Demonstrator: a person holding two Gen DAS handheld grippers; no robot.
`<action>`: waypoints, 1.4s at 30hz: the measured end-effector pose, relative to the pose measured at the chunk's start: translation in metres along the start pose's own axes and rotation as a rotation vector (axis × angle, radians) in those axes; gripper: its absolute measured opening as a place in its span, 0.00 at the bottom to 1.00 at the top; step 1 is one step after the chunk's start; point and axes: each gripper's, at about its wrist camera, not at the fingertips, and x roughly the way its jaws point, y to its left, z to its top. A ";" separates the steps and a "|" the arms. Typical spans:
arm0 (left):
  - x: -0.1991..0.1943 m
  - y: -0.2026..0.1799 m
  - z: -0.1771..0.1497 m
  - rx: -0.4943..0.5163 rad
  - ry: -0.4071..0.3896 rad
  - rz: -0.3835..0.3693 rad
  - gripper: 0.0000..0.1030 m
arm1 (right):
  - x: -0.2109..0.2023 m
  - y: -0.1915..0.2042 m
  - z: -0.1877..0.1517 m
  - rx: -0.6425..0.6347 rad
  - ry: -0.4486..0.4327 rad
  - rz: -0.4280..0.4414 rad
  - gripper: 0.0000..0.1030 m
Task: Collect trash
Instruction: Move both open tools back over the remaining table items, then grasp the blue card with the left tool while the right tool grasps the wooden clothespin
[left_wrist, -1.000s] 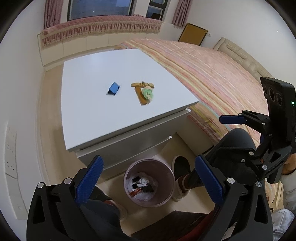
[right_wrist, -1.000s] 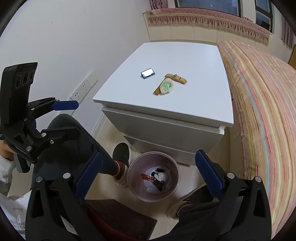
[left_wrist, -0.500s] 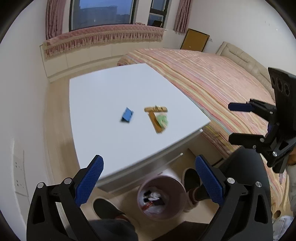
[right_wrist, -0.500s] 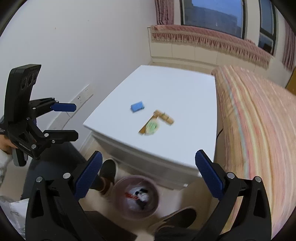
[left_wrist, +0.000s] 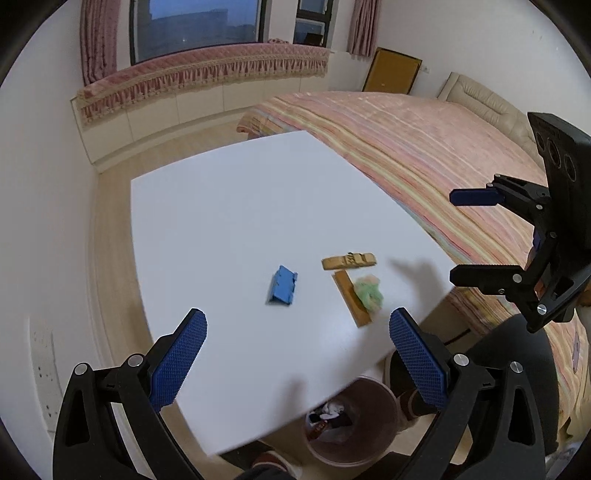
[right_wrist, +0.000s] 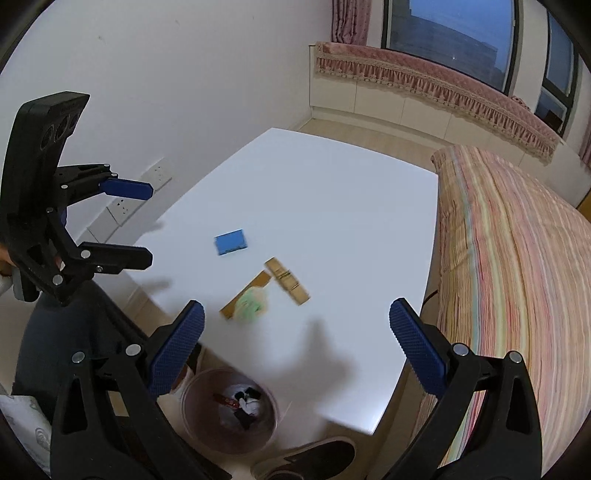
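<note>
On the white table (left_wrist: 240, 221) lie a small blue box (left_wrist: 282, 285), two tan wrappers (left_wrist: 348, 261) and a crumpled green wad (left_wrist: 368, 291). They also show in the right wrist view: the blue box (right_wrist: 230, 241), a tan wrapper (right_wrist: 287, 280) and the green wad (right_wrist: 251, 303). My left gripper (left_wrist: 297, 360) is open and empty, above the table's near edge. My right gripper (right_wrist: 295, 350) is open and empty, above the near edge too. Each gripper shows in the other's view, the right one (left_wrist: 476, 236) and the left one (right_wrist: 125, 221).
A pink trash bin (left_wrist: 351, 421) with rubbish in it stands on the floor below the table's front edge; it also shows in the right wrist view (right_wrist: 229, 410). A striped bed (left_wrist: 424, 155) runs along the table's right side. The person's legs and shoe (right_wrist: 317, 458) are by the bin.
Both grippers have risen and moved forward from over the bin and drawer front to above the table's near edge. The items on the table now look closer. Both stay open.
</note>
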 end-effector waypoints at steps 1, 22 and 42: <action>0.005 0.001 0.001 0.003 0.006 0.001 0.93 | 0.005 -0.003 0.001 0.001 0.005 0.001 0.96; 0.071 0.014 0.005 0.016 0.084 -0.001 0.75 | 0.082 -0.018 0.008 -0.081 0.102 0.083 0.57; 0.067 0.019 0.007 0.002 0.072 0.022 0.20 | 0.091 -0.014 0.010 -0.019 0.089 0.077 0.11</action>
